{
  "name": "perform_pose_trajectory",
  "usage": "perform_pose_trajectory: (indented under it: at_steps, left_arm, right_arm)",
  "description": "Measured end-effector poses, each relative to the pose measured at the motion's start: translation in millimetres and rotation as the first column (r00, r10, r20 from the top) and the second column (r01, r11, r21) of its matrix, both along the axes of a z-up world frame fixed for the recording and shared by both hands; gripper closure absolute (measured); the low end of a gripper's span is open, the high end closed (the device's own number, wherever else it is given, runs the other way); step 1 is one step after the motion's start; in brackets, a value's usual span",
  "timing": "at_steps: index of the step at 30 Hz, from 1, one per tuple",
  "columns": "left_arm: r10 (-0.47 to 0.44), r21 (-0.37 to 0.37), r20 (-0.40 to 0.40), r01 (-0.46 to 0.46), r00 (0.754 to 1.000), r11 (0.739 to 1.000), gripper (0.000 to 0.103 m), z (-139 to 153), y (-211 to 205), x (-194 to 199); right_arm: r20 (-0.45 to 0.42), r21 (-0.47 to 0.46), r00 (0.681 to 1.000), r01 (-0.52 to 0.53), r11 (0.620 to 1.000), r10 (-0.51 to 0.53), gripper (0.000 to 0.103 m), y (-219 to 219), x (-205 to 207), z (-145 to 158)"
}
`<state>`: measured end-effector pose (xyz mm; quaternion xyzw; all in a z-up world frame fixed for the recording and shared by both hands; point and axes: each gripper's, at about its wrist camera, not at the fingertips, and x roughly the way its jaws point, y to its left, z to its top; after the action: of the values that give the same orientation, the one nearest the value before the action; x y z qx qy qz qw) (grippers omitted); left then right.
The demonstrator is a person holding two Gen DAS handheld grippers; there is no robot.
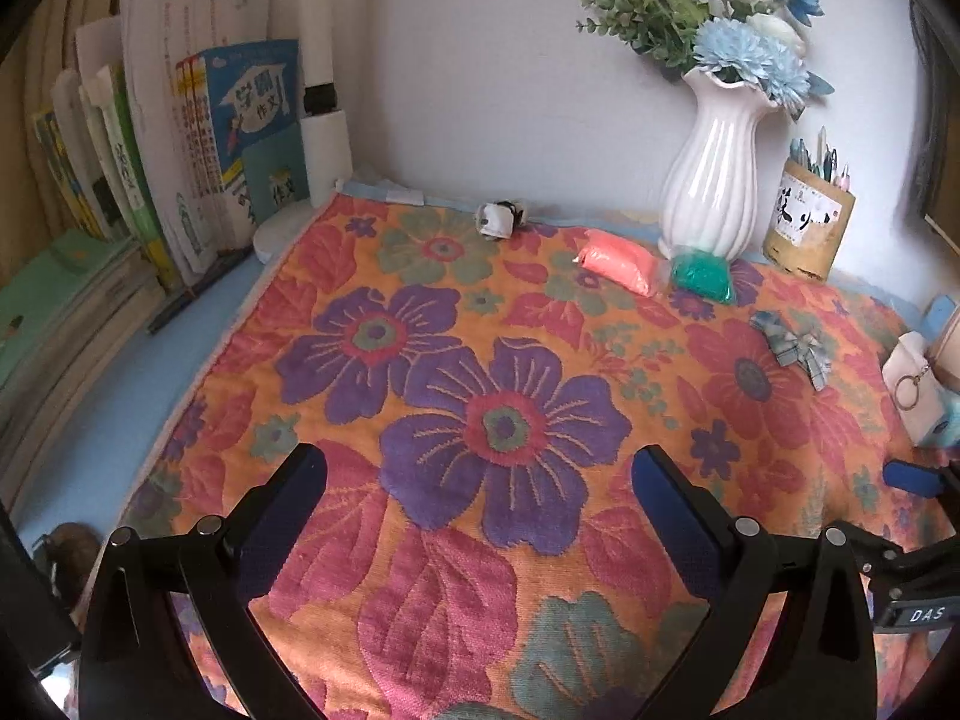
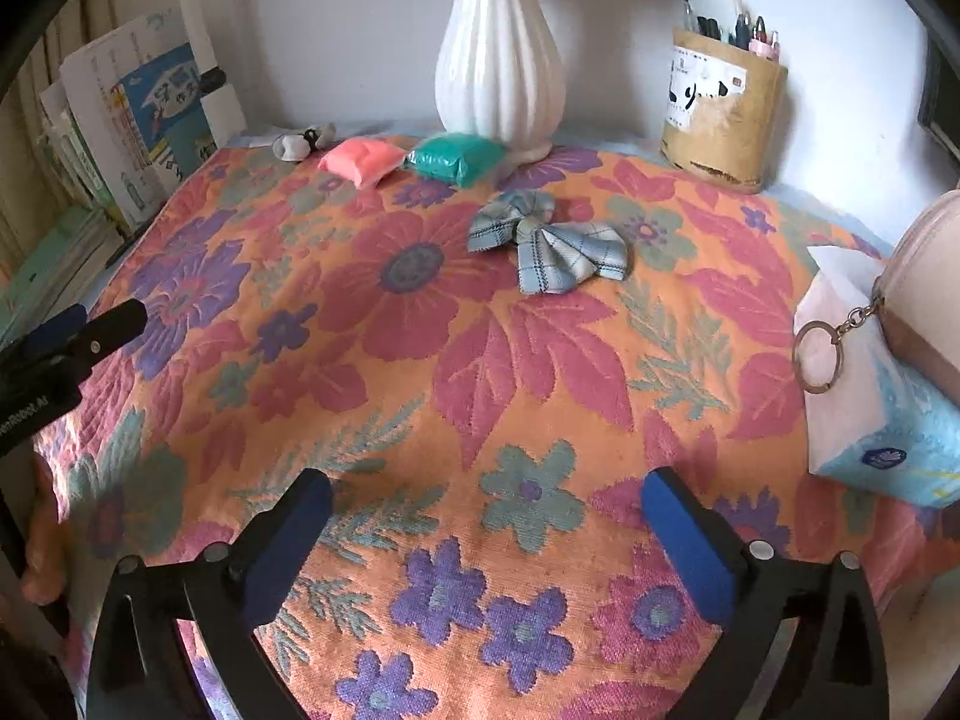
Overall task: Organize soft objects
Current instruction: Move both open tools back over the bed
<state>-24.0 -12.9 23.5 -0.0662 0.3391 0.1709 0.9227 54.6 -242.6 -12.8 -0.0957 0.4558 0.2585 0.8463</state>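
While both the left hand-held gripper [image 1: 480, 474] and right hand-held gripper [image 2: 487, 498] gape empty, the plaid fabric bow [image 2: 543, 243] mid-table looks limp and light; pinch its knotted centre, probably.

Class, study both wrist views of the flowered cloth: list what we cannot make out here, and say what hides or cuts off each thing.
- Flowers in the white vase: right wrist view, cut off by the top edge.
- Small grey-and-white soft object: both views, too small and blurred to identify.
- Tissue pack: right wrist view, partly covered by a pinkish pouch, itself cut by the right edge.
- Pen holder label: blurred, unreadable.
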Motion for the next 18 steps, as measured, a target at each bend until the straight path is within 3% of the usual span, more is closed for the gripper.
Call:
perform_pose_trajectory:
  at_steps: [4, 7, 9, 12, 18]
  left_arm:
    - [0.017, -0.053, -0.088, -0.021, 0.996, 0.998, 0.003, 13, 8, 2]
    - [0.013, 0.038, -0.080, -0.010, 0.997, 0.999, 0.002, 47, 3, 6]
    - [-0.013, 0.071, -0.036, 0.016, 0.999, 0.997, 0.002, 73, 4, 20]
    - [-0.079, 0.061, 0.046, 0.077, 0.996, 0.995, 0.002, 87, 16, 48]
    - [-0.074, 0.025, 0.002, 0.073, 0.997, 0.997, 0.002, 54, 53, 137]
  right_arm:
    - [-0.038, -0.033, 0.999, -0.013, 0.999, 0.012, 0.000, 2, 2, 0]
    - [-0.141, -0.061, 0.990, -0.012, 0.998, 0.004, 0.000, 6, 14, 10]
    - [-0.110, -0.027, 0.994, 0.013, 1.000, -0.016, 0.000, 8, 27, 27]
    - [0.009, -0.030, 0.999, 0.046, 0.998, -0.046, 0.000, 17, 50, 42]
    - [0.060, -0.006, 0.997, 0.047, 0.999, -0.046, 0.000, 29, 95, 25]
